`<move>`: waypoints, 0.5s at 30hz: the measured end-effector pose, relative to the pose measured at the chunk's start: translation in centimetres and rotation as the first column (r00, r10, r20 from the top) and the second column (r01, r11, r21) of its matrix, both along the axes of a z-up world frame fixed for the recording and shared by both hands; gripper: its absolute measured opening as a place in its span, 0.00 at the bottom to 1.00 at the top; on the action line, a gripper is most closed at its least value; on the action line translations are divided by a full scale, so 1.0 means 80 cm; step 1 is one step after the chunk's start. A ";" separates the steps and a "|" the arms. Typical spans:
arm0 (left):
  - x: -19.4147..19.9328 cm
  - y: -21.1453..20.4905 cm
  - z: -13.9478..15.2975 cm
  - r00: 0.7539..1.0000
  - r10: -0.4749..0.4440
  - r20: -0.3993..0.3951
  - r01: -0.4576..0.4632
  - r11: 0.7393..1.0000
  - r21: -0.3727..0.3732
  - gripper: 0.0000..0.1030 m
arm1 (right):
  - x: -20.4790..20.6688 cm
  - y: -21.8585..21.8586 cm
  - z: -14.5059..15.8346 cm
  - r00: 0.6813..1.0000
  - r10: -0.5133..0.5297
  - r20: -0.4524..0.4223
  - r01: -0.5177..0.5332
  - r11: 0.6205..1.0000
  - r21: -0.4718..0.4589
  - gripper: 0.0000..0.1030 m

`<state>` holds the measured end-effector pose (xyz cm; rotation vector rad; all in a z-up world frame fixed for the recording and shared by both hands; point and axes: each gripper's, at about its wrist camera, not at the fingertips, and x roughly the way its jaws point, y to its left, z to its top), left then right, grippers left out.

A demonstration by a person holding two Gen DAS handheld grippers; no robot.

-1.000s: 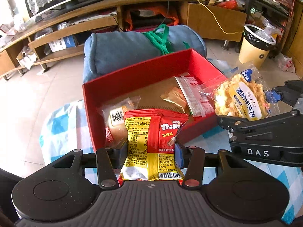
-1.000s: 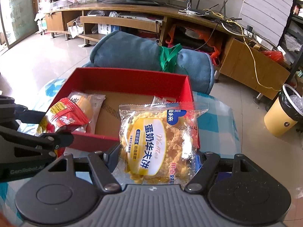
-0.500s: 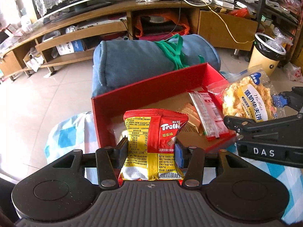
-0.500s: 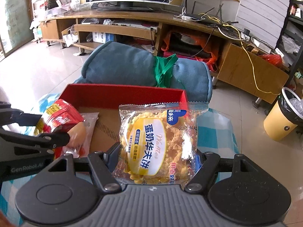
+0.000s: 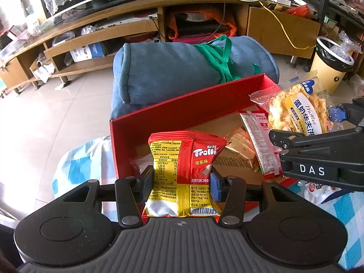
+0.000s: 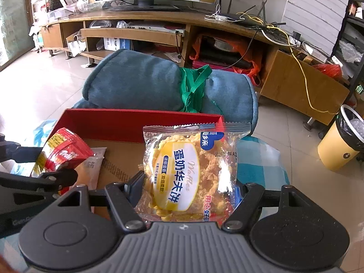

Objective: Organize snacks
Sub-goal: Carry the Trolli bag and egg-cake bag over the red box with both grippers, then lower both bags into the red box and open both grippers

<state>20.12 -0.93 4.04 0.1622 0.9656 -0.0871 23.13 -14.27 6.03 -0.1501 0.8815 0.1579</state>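
Note:
My left gripper [image 5: 180, 183] is shut on a red and yellow Trolli candy bag [image 5: 185, 173], held upright over the near left part of the open red box [image 5: 182, 107]. My right gripper [image 6: 190, 187] is shut on a clear waffle packet [image 6: 188, 170], held over the box's right side; the packet also shows in the left wrist view [image 5: 298, 111]. The Trolli bag shows at the left of the right wrist view [image 6: 64, 153]. In the box lie a gold packet [image 5: 242, 146], a red and white packet [image 5: 259, 141] and a clear packet [image 6: 93, 168].
A rolled blue cushion [image 5: 182, 72] with green straps lies just behind the box. A blue checked cloth [image 5: 77, 168] covers the surface under the box. A yellow bin [image 5: 332, 68] stands on the floor at right. A wooden TV stand [image 6: 159, 27] runs along the back.
Both grippers have moved forward over the box with their packets still gripped. The box's inside now fills less of the left wrist view, and the cushion looks nearer.

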 end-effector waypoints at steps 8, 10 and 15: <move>0.009 0.003 -0.006 1.000 0.021 -0.013 -0.021 1.000 0.001 0.55 | 0.015 0.001 -0.012 1.000 -0.004 -0.016 0.004 1.000 -0.007 0.68; 0.010 0.002 -0.008 1.000 0.023 -0.016 -0.023 1.000 0.002 0.55 | 0.018 0.002 -0.014 1.000 -0.002 -0.020 0.002 1.000 -0.009 0.68; 0.013 -0.001 -0.011 1.000 0.025 -0.017 -0.025 1.000 0.011 0.55 | 0.023 0.003 -0.020 1.000 -0.004 -0.027 0.003 1.000 -0.010 0.68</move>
